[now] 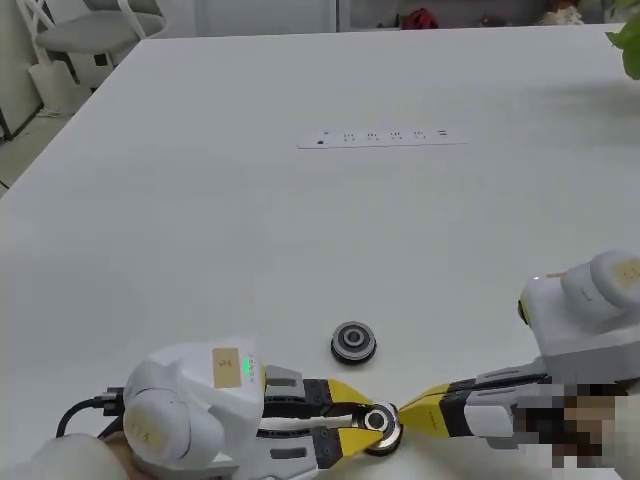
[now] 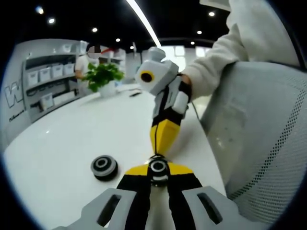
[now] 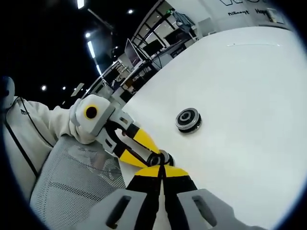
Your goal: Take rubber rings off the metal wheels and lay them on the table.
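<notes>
The left gripper (image 1: pixel 372 424) has its two yellow claws pinching a small round metal wheel (image 1: pixel 381 419) with a black rubber ring around it. It keeps this held wheel low at the near edge of the white worktop (image 1: pixel 300 230), I think so the wheel cannot roll or spin. I cannot tell if the wheel rests on the worktop.

The right gripper (image 1: pixel 420 419) comes in from the other side, nose to nose with the left one. Its yellow claws are pressed together into a point, and the point touches the rim of the held wheel. I think it is there to pick at the ring and pull it off. The spot is too small to show if it has caught the rubber.

A second wheel (image 1: pixel 353 342), grey metal with a black ring on it, lies flat just past the held one, toward the far edge. Both wheels wear their rings, so I think the job is near its start.

A long white power strip (image 1: pixel 382 137) lies nearer the far edge. The dark marks on it are too small to read. A yellowish sticker (image 1: pixel 226 365) on the left gripper has a mark I cannot read, and a green light (image 1: pixel 245 370) glows beside it. In the left gripper view a big letter "W" (image 2: pixel 12 96) is on the wall, with blurry small words under it.
</notes>
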A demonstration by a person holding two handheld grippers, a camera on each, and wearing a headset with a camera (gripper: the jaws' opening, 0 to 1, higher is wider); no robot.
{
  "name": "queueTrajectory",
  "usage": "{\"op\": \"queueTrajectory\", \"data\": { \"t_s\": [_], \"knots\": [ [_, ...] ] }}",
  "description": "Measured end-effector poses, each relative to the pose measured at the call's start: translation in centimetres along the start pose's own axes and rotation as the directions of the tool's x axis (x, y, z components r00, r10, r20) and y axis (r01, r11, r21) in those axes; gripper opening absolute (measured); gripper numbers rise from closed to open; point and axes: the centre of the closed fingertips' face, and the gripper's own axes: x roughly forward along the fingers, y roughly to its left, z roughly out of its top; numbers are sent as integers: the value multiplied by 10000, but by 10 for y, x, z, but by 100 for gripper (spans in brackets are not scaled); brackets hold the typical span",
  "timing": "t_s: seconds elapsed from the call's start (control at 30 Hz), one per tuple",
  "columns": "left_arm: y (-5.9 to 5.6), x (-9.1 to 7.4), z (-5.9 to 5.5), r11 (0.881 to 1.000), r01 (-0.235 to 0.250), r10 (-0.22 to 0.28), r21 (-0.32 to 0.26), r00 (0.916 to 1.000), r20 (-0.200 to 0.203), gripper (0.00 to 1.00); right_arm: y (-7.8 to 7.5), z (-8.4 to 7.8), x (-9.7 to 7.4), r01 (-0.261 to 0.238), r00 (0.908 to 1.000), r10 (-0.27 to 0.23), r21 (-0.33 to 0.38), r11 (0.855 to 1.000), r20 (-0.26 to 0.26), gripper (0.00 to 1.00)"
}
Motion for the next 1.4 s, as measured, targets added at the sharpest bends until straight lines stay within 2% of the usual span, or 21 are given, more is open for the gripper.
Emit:
{"op": "queueTrajectory", "data": {
  "t_s": [0.8,0.93,1.0,1.1,1.17,1.4],
  "knots": [
    [0,1,2,10000,-10,10,-7,10000,15,13,6,3,1,-212,9998,213,-105,9997,61,0],
    [0,0,1,10000,-10,10,-3,10000,19,13,9,4,1,-370,9993,371,-158,9992,81,0],
    [0,0,1,10000,-14,14,1,10000,16,13,15,10,1,-700,9967,705,-144,9974,399,0],
    [0,0,1,10000,-13,13,2,10000,12,13,11,13,-1,-437,9982,448,-283,9986,408,0],
    [0,0,0,10000,-18,18,11,10000,4,13,10,12,-1,-453,9979,457,-99,9989,451,0],
    [0,0,0,10000,-67,68,43,9999,-87,13,7,8,-1,-257,9992,261,-134,9996,288,0]
  ]
}}
